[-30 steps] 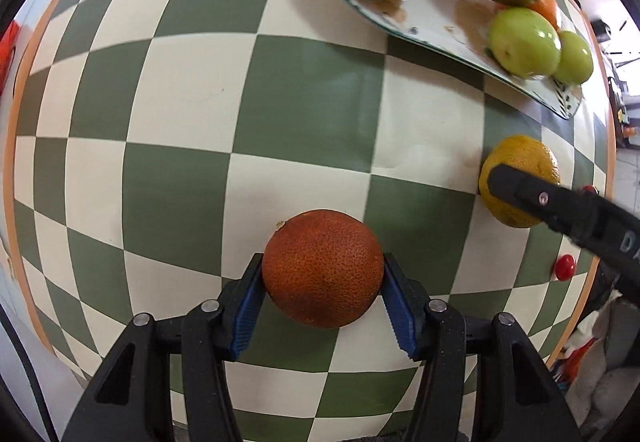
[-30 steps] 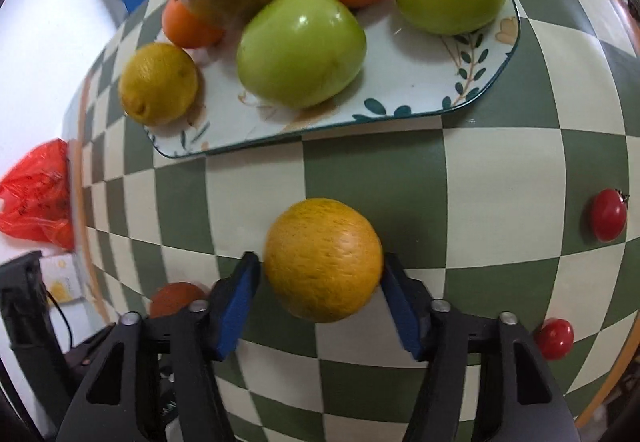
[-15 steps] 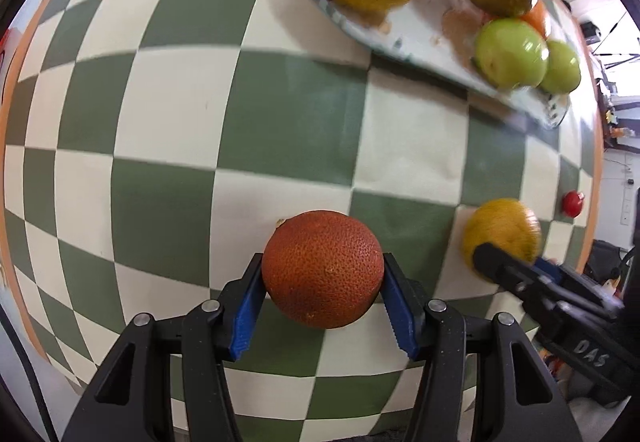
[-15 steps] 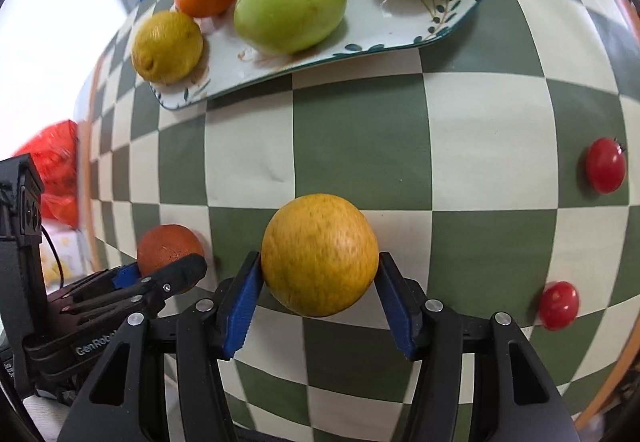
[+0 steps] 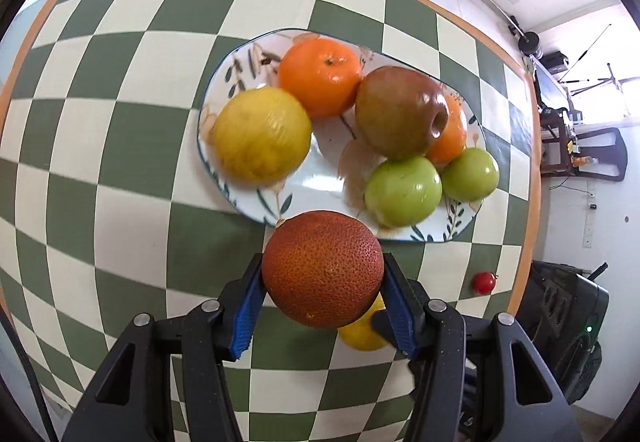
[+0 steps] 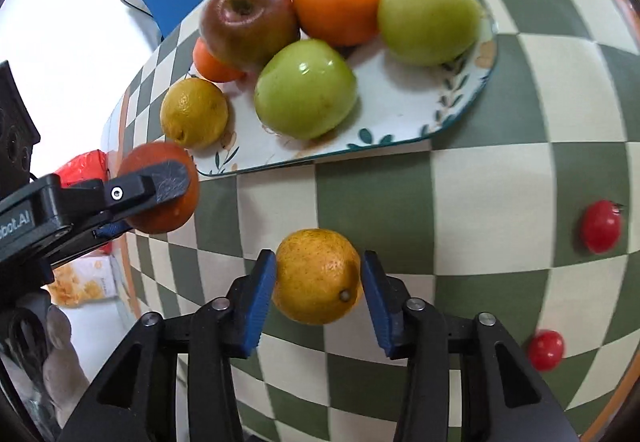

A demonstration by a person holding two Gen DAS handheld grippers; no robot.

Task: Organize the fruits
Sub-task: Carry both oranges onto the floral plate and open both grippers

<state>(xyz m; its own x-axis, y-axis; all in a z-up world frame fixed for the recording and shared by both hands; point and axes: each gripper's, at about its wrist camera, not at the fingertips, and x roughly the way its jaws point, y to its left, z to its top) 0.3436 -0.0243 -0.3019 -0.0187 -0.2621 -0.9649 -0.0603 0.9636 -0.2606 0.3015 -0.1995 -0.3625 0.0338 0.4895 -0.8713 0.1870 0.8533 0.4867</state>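
The checked table [image 5: 120,113] fills both views, its orange edge curving past 3 o'clock in the left wrist view, with bare squares open from 7 to 11 o'clock. The plate [image 5: 324,177] sits at the centre there, crowded: a lemon [image 5: 262,135] at 9 o'clock of the plate, a tangerine [image 5: 320,75] at 12, a red apple [image 5: 400,111] beside it, and two green apples [image 5: 402,191] at 4 o'clock; bare plate shows only between the lemon and the apples.

The left gripper [image 5: 322,282] is clamped on a dark red orange [image 5: 322,270], raised just in front of the plate's near rim. The right gripper [image 6: 318,282] has its blue pads drawn slightly off a yellow orange [image 6: 318,276]; a gap shows on the right side, and the left side I cannot tell.

The right wrist view alone shows two cherry tomatoes [image 6: 600,226] lying at 3 and 4 o'clock, well apart from the plate, and the left gripper side-on at 9 o'clock. The left view shows only one tomato [image 5: 484,282] and just a sliver of the yellow orange.

A second ago the left gripper held its orange low over the table, the plate far off at 1 o'clock; now the plate lies straight ahead. The right gripper's pads then pressed the yellow orange.
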